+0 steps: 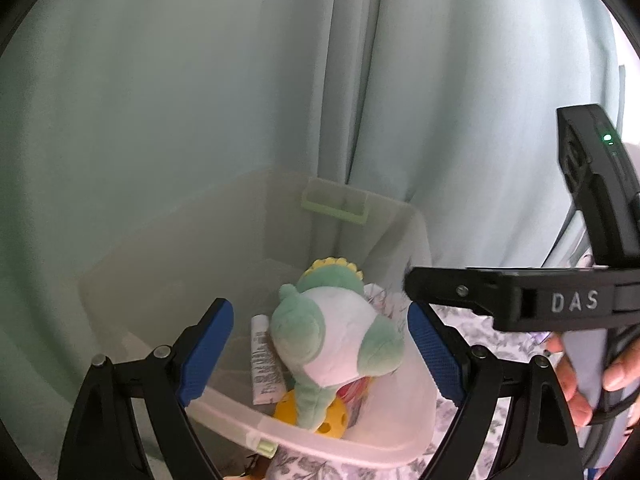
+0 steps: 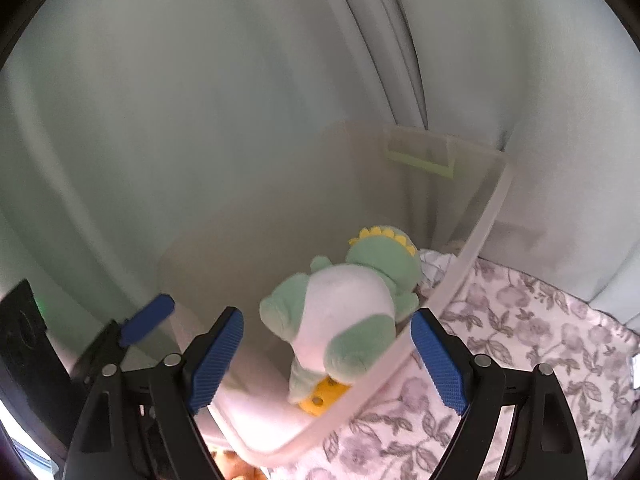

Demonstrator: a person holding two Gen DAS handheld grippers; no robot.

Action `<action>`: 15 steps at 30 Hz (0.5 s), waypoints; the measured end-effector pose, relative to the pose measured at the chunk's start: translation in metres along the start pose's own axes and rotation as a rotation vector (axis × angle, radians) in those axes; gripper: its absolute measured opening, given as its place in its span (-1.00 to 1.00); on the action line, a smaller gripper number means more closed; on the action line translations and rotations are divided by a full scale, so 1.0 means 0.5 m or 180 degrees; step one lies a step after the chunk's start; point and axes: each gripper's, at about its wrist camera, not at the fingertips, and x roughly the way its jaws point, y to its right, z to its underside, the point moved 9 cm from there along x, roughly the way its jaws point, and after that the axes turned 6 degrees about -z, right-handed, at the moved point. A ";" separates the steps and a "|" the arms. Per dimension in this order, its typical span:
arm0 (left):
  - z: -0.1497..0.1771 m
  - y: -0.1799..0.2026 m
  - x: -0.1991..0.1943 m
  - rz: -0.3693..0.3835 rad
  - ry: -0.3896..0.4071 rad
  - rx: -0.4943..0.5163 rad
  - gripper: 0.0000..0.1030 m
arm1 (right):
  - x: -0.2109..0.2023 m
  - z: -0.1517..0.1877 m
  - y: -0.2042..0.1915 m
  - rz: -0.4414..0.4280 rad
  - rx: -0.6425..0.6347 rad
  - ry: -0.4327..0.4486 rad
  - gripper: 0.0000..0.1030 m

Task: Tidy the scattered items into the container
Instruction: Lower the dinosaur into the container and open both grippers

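Note:
A translucent plastic bin stands on a floral cloth. Inside it a green and white plush dinosaur lies on a yellow perforated ball, beside a white tube. My left gripper is open above the bin's near rim, its blue pads on either side of the plush without touching it. My right gripper is open too, over the bin's right wall. In the left wrist view the right gripper's black body marked DAS reaches in from the right.
Pale green curtains hang right behind the bin. The floral cloth spreads to the right. A person's fingers grip the right handle. The left gripper's blue pad shows at the left in the right wrist view.

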 end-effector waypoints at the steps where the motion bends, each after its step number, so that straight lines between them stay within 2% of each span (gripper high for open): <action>1: 0.001 0.000 -0.008 -0.0020 -0.0010 0.0003 0.73 | -0.002 0.004 0.004 0.0027 -0.0005 -0.0026 0.72; 5: 0.003 -0.001 -0.032 -0.0088 -0.0018 -0.0002 0.74 | -0.011 0.028 0.000 0.0094 -0.0022 -0.0077 0.78; 15: 0.018 -0.001 -0.062 -0.0052 -0.0099 0.0035 0.75 | -0.043 0.072 -0.006 0.0260 -0.0082 -0.0100 0.96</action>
